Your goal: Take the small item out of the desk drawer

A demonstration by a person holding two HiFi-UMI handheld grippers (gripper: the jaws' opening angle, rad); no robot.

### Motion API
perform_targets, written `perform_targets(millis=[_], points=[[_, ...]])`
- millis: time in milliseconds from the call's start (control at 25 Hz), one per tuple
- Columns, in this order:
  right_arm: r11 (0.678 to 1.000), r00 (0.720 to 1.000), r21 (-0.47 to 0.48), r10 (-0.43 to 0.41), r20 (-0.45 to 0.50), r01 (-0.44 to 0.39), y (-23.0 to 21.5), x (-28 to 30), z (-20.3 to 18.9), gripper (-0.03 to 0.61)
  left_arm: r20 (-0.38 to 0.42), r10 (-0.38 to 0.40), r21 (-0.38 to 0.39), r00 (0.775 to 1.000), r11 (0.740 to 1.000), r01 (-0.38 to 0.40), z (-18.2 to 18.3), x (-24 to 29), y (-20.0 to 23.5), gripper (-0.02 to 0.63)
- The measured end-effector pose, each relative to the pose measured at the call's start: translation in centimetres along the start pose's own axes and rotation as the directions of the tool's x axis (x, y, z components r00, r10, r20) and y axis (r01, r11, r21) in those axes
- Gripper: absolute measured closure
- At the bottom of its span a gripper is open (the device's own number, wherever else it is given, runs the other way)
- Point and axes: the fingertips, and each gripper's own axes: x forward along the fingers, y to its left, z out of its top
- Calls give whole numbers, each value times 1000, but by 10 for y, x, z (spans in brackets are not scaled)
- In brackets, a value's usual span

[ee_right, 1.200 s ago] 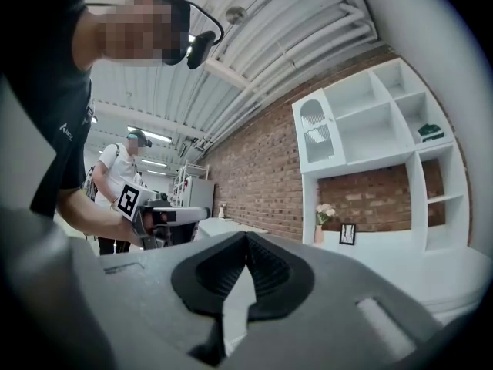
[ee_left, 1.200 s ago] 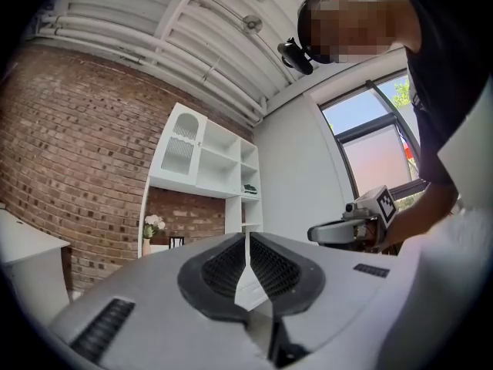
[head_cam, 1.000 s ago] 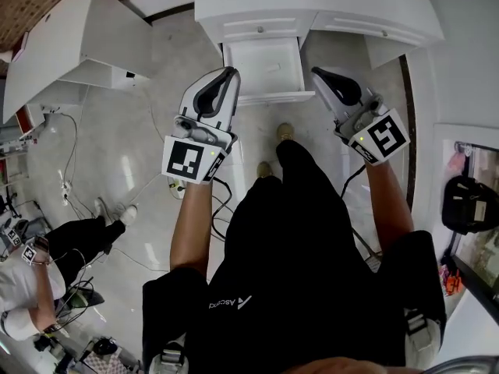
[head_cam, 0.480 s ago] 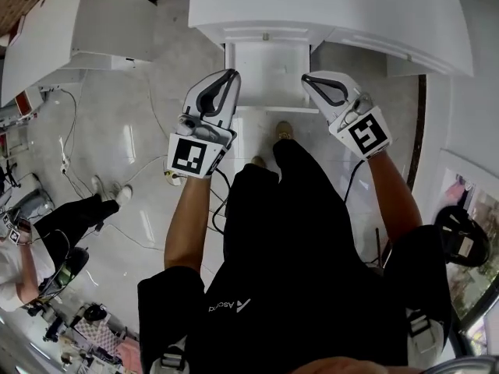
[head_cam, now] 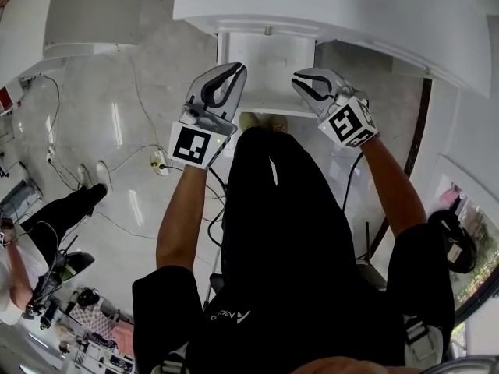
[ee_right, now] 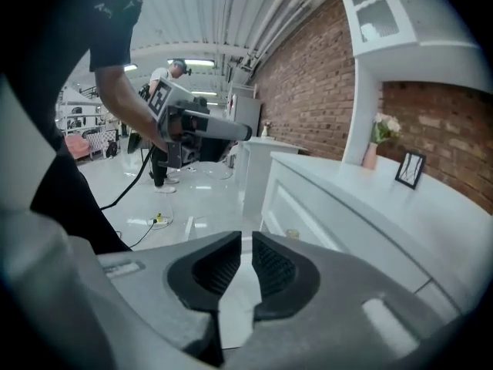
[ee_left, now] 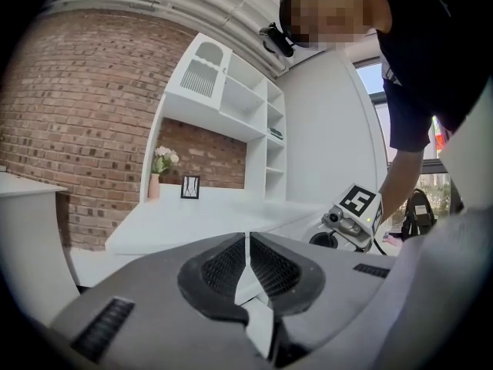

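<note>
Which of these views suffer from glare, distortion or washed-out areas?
Head view: bright streaks of glare lie on the glossy floor, and the open drawer is washed out to nearly plain white. Left gripper view: the wide lens bends the brick wall, and the corners go dark. Right gripper view: the ceiling lamp glares and the edges curve.

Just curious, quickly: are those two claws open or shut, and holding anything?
Left gripper: shut, empty.
Right gripper: jaws opening, small gap, nothing between them.

Drawer point(head_cam: 265, 61) out under desk point(head_cam: 351, 14); on desk, vase point(ee_left: 155, 185) left of frame point(ee_left: 189, 186); shelves point(ee_left: 254, 106) above.
</note>
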Motion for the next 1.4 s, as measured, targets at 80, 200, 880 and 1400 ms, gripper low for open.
perform_targets(millis=[80,200,880,1400], points=[[1000,999,-4,21,-46,-21,1,21,-22,520,-17,-16,0,1000,1000,16,-21,9,6,598],[997,992,-24,64,-110,-67,4,57,-57,480,-39,-33,-2,999,999,32,-55,24,18,598],[950,873,-159,171,-457,-270,21,226,-234,385,-110,-108,-49,988,993,103,-207,55,65,598],[916,779,-223,134,-612,-333,24,273,-293,391,-103,-120,-75,987,991,113,-229,49,85,598]])
